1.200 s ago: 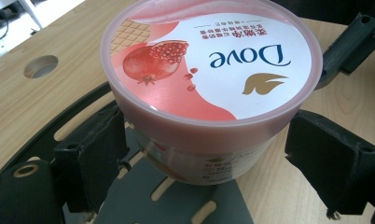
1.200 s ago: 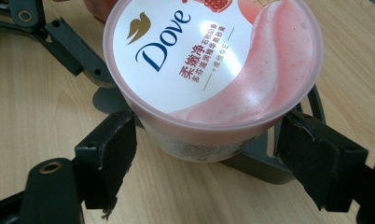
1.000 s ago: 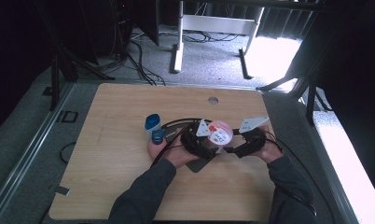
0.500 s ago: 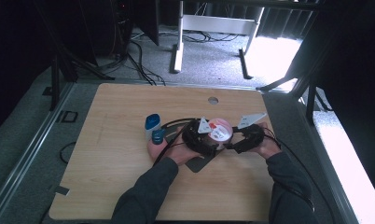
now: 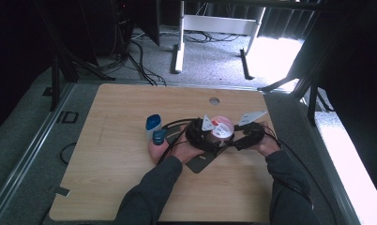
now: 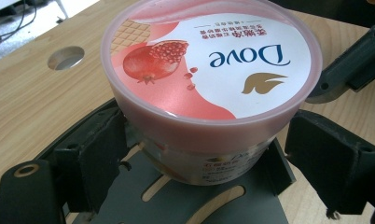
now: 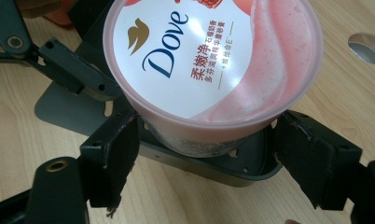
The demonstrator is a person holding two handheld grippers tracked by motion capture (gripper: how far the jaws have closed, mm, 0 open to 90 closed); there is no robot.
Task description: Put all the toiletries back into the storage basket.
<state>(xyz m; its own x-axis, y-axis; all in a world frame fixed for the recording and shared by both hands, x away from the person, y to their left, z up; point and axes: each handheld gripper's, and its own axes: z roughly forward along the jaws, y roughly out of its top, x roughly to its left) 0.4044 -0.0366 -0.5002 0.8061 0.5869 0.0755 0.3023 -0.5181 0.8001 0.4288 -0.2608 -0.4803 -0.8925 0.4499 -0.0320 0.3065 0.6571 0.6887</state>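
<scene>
Little has shifted: both grippers' jaws stand apart around the lidded Dove jar (image 6: 209,79), sitting on a grey plate (image 7: 69,109).

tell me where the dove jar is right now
In the high view the Dove jar stands on a grey plate right of the table's middle, between the left gripper and the right gripper, just below the round hole.

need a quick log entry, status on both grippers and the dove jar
Left gripper and right gripper both open, jaws flanking jar, no clamp. Dove jar upright, lid on, on grey plate. Blue bottle stands clear.
</scene>
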